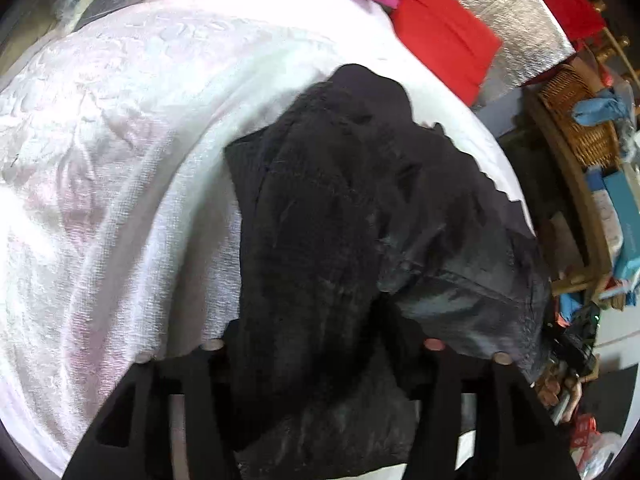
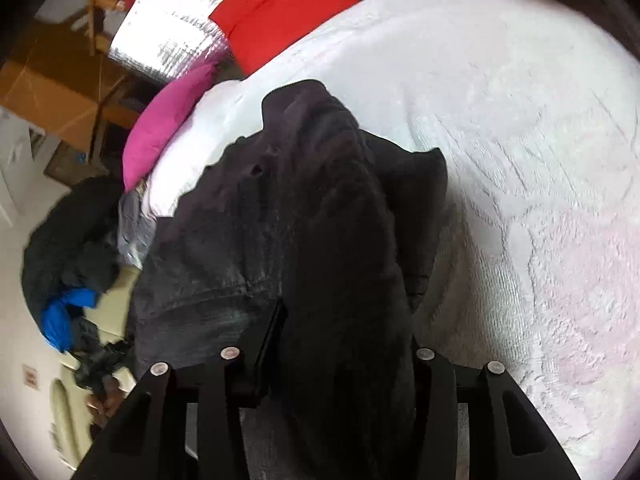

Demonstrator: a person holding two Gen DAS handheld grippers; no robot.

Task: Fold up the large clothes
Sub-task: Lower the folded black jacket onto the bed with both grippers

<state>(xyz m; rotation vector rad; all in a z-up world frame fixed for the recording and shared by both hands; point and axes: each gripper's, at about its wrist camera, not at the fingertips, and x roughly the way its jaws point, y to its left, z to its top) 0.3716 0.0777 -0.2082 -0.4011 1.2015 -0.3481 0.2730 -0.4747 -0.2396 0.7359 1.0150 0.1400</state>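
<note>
Black fleece-lined garment (image 1: pixel 320 216), bunched, centre of frame, on pale pink textured bedspread (image 1: pixel 100 128); thick fold running up between both pairs of fingers. Left gripper (image 1: pixel 324 356): part-open, cloth filling gap, grip judged likely, not certain. Right gripper (image 2: pixel 332 360): same (image 2: pixel 320 220). Red cushion (image 1: pixel 444 32), upper right; magenta pillow (image 2: pixel 168 120), left; wicker basket (image 1: pixel 580 120), right edge. Step judged: gathering for fold. Next: lift, spread flat

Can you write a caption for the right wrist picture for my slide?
Right gripper grips bunched black garment over a white bedspread.
</note>
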